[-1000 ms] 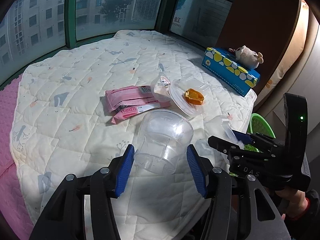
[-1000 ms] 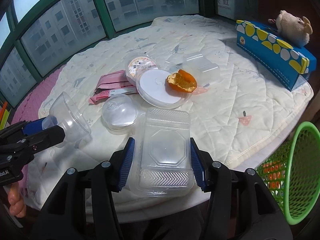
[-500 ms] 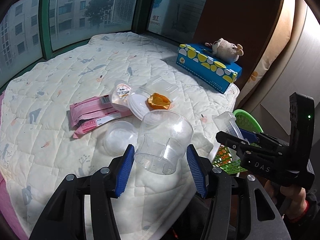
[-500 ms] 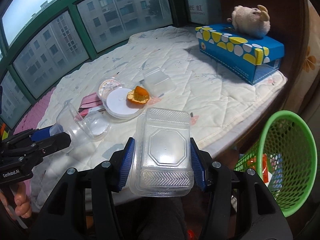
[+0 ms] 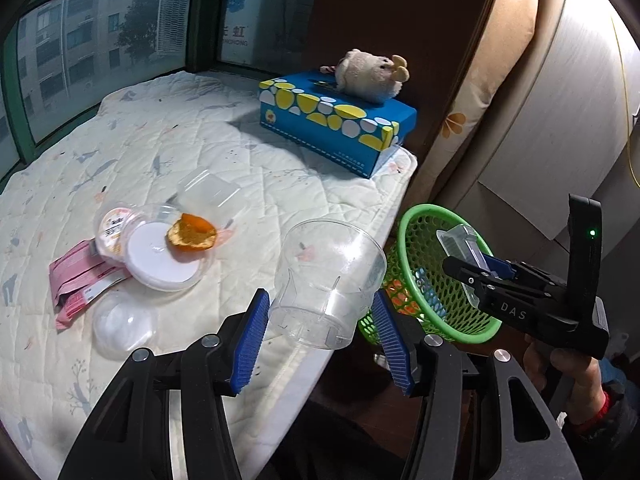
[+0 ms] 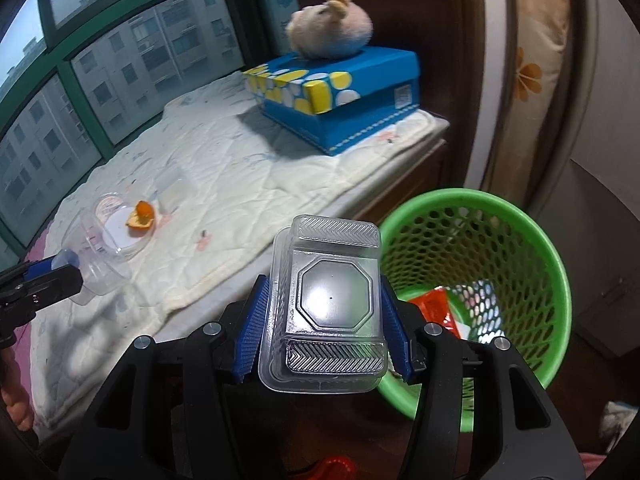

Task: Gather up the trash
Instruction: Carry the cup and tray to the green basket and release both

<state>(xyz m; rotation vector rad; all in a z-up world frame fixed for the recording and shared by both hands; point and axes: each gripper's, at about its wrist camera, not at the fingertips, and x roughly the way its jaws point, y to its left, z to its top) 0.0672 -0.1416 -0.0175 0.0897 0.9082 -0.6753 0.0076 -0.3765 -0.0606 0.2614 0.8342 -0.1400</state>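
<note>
Two held items, bin at lower right — drop pending.

Item 1: clear tray (image 6: 326, 304), pinched across its short sides between the blue pads of the right gripper (image 6: 322, 322); long axis runs up the frame, away from the jaws, far end toward the near rim of the green bin (image 6: 556, 280). In the right wrist view the bin fills the lower right, just beside the tray; wrappers lie inside. Right hand judged the nearer to the bin — in the left wrist view its tray already overlaps the bin's mouth. Item 2: clear cup (image 5: 328, 284), clamped at its base by the left gripper (image 5: 322, 330), mouth tilted up and away, over the quilt (image 5: 280, 168) edge; bin just right of it. Left on quilt: orange peel (image 5: 192, 236), lids, pink packets (image 5: 80, 280).
</note>
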